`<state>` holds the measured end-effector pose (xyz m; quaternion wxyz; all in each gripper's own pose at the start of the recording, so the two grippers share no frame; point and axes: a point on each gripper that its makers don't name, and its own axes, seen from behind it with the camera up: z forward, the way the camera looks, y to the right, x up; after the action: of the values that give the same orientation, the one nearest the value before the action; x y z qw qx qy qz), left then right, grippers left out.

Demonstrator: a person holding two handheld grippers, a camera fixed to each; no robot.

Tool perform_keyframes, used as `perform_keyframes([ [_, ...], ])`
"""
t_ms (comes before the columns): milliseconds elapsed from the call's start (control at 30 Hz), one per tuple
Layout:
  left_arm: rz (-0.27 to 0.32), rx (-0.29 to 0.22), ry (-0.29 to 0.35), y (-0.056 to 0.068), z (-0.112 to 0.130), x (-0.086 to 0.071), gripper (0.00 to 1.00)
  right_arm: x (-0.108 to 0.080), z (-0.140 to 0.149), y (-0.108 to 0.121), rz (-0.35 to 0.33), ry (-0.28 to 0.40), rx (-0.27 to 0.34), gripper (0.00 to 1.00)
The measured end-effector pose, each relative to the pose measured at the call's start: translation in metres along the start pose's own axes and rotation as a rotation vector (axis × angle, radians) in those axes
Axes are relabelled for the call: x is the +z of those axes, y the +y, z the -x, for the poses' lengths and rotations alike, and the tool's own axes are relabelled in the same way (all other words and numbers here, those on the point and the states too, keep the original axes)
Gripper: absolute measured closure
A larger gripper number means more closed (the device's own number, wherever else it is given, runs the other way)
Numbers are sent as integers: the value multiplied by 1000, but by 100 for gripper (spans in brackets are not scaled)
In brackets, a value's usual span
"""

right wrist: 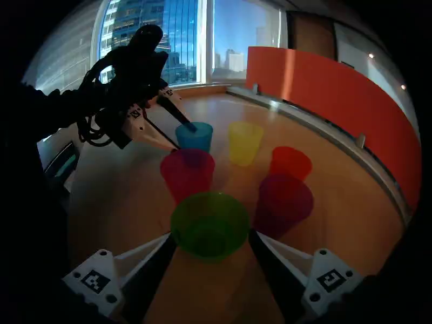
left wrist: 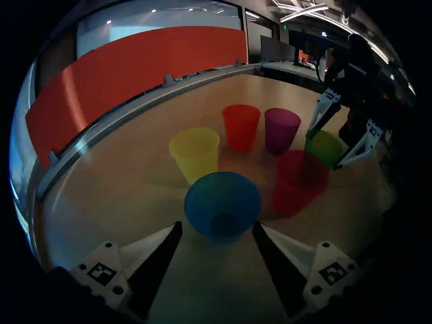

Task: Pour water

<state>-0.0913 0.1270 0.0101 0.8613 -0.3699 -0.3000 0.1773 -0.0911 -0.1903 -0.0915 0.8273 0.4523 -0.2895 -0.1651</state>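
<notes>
Cup count is six — one blue cup (left wrist: 222, 204), one yellow cup (left wrist: 195, 153), one orange cup (left wrist: 241, 126), one purple cup (left wrist: 281, 129), one green cup (left wrist: 324, 147), one red cup (left wrist: 298, 181). Two grippers as well: left gripper (left wrist: 216, 224), right gripper (right wrist: 211, 233).

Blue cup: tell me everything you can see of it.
The blue cup is translucent and plastic-looking, tapering from a wide round rim to a narrower base. It stands upright on the wooden table, open end up. The left gripper has a finger on each side of it; whether they press on it is unclear. Whether it holds water cannot be told.
</notes>
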Motion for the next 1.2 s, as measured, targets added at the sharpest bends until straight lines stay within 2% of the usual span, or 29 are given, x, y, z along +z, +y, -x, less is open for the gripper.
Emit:
perform_keyframes([
  [167, -25, -20, 19, -2, 2, -14, 3, -16, 7, 4, 37, 4, 8, 0],
  [300, -40, -37, 39, 1, 4, -26, 3, -30, 9, 7, 68, 22, 23, 0],
  [533, -78, -61, 94, 8, 4, -46, 3, -54, 5, 14, 122, 72, 56, 0],
  [700, -112, -99, 145, 7, 2, -60, 3, -70, -4, 21, 166, 118, 76, 0],
  [867, -169, -131, 202, -1, -2, -74, 3, -86, -14, 29, 215, 172, 103, 0],
  [1200, -316, -144, 334, -20, -20, -102, 3, -123, -48, 61, 363, 326, 145, 0],
])
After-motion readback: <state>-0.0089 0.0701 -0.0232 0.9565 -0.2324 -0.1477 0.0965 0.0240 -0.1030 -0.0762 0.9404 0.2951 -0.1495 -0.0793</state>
